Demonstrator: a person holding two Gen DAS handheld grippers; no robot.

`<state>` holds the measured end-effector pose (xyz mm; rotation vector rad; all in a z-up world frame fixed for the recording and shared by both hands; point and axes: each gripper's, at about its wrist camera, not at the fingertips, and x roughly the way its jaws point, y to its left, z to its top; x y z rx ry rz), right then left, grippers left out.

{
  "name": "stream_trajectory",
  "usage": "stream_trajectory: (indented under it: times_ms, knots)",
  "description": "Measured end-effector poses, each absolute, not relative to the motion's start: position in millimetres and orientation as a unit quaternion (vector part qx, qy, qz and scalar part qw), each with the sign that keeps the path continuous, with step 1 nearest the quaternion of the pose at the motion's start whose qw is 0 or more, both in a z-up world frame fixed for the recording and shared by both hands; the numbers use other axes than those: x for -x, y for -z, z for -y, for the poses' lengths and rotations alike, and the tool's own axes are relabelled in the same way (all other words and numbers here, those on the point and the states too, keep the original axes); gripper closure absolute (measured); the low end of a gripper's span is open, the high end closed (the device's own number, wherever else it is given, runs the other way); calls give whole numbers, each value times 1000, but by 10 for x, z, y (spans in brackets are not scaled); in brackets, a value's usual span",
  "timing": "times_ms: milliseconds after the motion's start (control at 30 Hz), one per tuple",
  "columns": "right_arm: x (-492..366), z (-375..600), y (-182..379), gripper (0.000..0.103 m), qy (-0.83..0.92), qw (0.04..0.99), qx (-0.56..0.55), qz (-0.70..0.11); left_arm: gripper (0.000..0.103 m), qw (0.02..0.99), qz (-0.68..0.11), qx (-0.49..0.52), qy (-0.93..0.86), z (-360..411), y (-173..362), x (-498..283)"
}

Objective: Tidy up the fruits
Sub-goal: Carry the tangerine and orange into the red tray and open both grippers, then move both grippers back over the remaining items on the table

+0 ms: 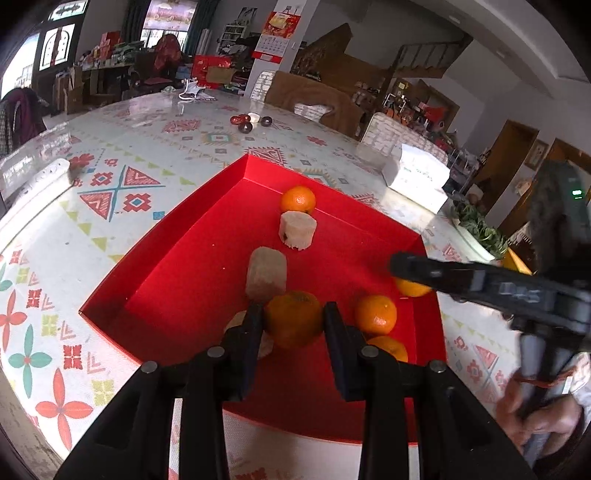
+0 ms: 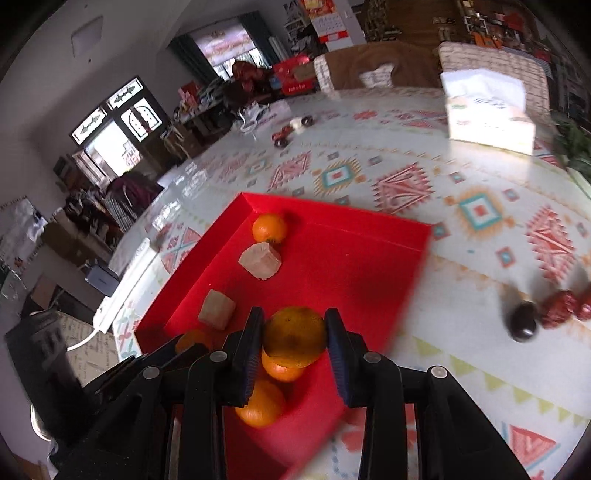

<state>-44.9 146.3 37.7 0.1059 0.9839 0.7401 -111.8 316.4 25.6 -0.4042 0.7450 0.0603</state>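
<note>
My left gripper (image 1: 293, 325) clamps one orange (image 1: 293, 319) and my right gripper (image 2: 294, 338) clamps another orange (image 2: 295, 336) (both darker-skinned), above the red tray (image 1: 207, 236) on the patterned table (image 1: 110, 206).

The surface (image 1: 110, 229) wears a pale cloth with red and teal patterns. Behind it, a wall calendar (image 1: 275, 38) hangs on a white pillar. Left of the calendar, bright windows (image 1: 168, 22) give daylight over cluttered shelves. Right of the calendar stand a wooden staircase (image 1: 424, 55) and, farther right, brown doors (image 1: 513, 155). Walls are white.
</note>
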Motion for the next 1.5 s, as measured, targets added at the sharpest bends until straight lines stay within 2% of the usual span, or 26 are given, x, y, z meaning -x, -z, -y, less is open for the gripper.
stream_trajectory:
  times_ms: [267, 400, 633, 800, 1133, 1500]
  knots:
    - [322, -1715, -196, 65, -344, 805, -47, -481, 50, 914, -340, 220, -26, -3290, -361, 1194]
    - [329, -1707, -239, 57, -345, 808, -50, -475, 49, 915, -333, 225, -24, -3289, -423, 1216]
    - [457, -1478, -430, 55, -342, 823, -55, -450, 49, 920, -325, 217, -13, -3133, -570, 1263]
    - [578, -1173, -509, 50, -331, 832, -68, -440, 41, 926, -322, 200, 8, -2881, -688, 1289]
    - [796, -416, -468, 48, -292, 847, -98, -434, 35, 931, -325, 157, 62, -2218, -854, 1335]
    - [653, 929, -488, 48, -179, 883, -123, -416, 29, 921, -356, 117, 105, -1620, -739, 1215]
